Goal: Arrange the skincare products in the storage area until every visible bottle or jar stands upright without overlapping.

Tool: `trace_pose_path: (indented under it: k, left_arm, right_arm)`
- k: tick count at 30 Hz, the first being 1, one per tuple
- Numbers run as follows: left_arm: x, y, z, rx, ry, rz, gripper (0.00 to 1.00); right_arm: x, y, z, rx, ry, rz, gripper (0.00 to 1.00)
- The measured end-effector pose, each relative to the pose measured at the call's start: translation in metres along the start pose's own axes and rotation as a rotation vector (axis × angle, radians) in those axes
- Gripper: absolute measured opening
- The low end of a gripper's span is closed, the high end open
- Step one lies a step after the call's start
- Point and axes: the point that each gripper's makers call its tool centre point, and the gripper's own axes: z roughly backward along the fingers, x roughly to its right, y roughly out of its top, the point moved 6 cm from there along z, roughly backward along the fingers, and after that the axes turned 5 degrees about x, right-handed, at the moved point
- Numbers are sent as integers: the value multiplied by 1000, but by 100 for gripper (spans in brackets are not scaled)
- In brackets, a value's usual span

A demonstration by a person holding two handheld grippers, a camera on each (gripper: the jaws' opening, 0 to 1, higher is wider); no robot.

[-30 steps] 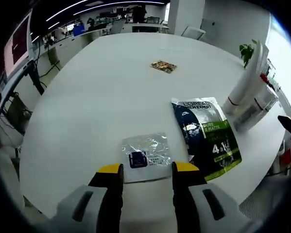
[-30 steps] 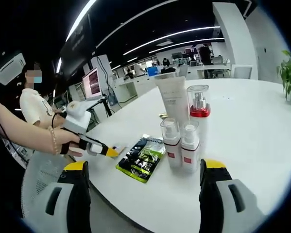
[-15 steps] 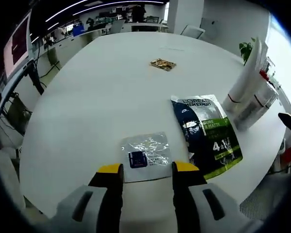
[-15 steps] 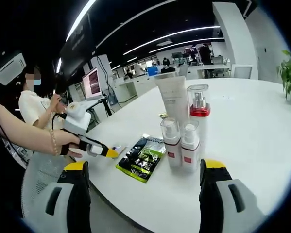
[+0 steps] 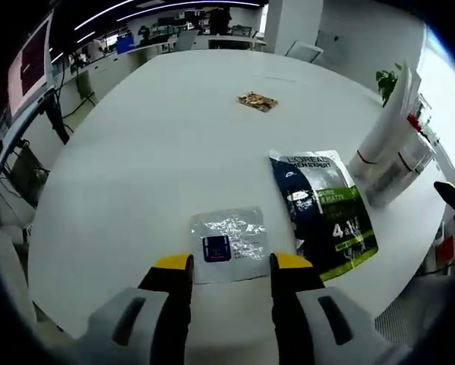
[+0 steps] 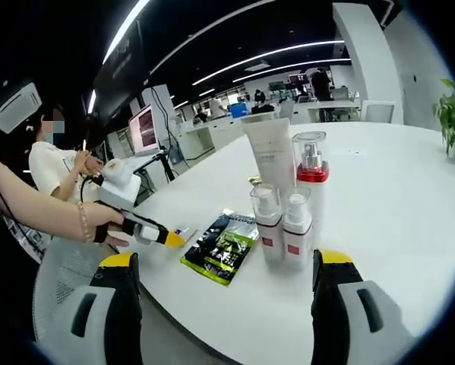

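Left gripper view: left tongs are held narrowly apart, empty, at 6 o'clock of a flat silver sachet on the tabletop. A dark green pouch lies flat at 3 o'clock. A low, level approach at the sachet's near edge is advised.

Right gripper view: right tongs are spread wide, empty. Two small pump bottles, a white tube and a red-collared bottle stand upright at 12 o'clock; clearance should be kept.
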Motion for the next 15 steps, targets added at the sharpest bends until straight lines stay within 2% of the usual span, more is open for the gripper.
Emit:
trace_pose_path:
  k: [8,15]
  left_arm:
    - [-5,2,4,17,-24,19,42]
    - [-20,5,6,31,-26,39,48]
  right_arm:
    - [-1,0,0,-3,-2,3,94]
    - [-1,-1,0,-7,-4,7,94]
